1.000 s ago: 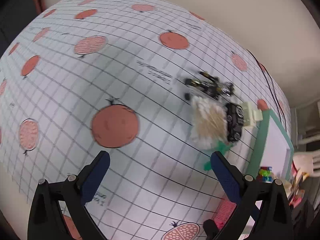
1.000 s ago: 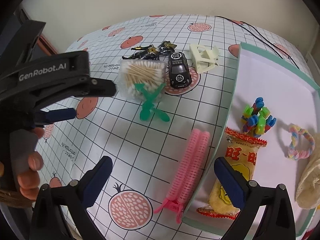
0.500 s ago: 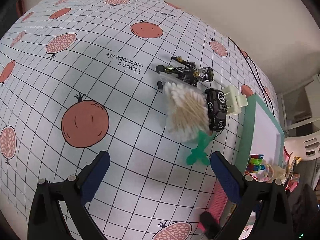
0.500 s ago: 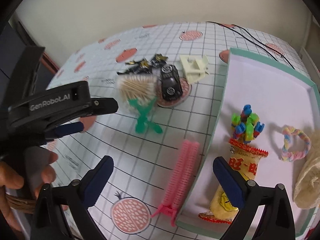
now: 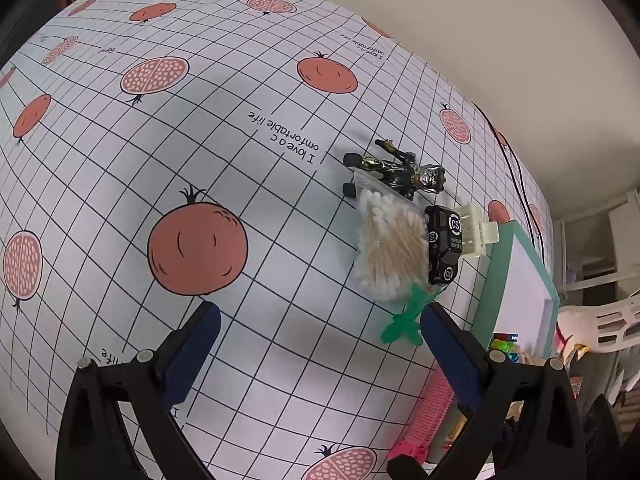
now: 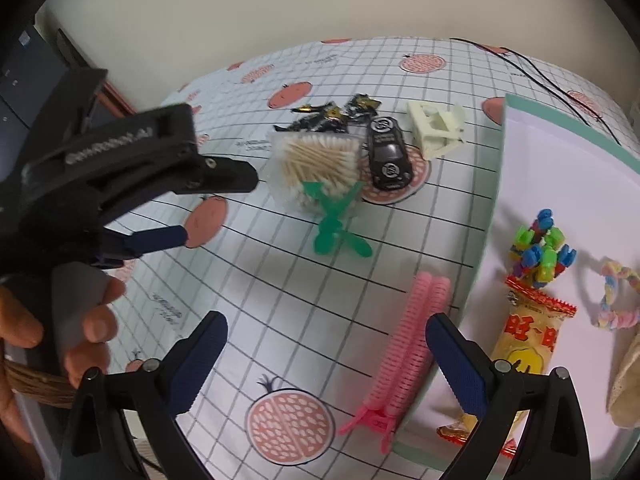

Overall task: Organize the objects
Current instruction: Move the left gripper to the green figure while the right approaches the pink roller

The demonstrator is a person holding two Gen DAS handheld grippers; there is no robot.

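On the pomegranate-print cloth lie a bag of cotton swabs (image 5: 390, 244) (image 6: 318, 168), a green plastic clip (image 5: 404, 316) (image 6: 338, 224), a black toy car (image 5: 444, 246) (image 6: 388, 158), a cream claw clip (image 5: 474, 234) (image 6: 438, 128), dark candy wrappers (image 5: 400, 170) (image 6: 332, 112) and a pink hair clip (image 6: 404, 356) (image 5: 428, 412). A green-rimmed white tray (image 6: 486, 224) (image 5: 498, 280) holds a colourful bead toy (image 6: 540, 246), a snack packet (image 6: 528, 340) and a pastel hair tie (image 6: 616, 296). My left gripper (image 5: 318, 340) (image 6: 202, 200) is open, left of the swabs. My right gripper (image 6: 326, 354) is open above the pink clip.
A black cable (image 6: 536, 70) (image 5: 516, 184) runs over the cloth's far right corner. A beige mesh item (image 6: 626, 380) lies at the tray's right edge. A person's hand (image 6: 76, 336) holds the left gripper. A white chair (image 5: 604, 328) stands beyond the table.
The left gripper has swung and come closer to the swab bag, which now looms larger. The right gripper has shifted slightly nearer the pink clip. Both stay open and empty.
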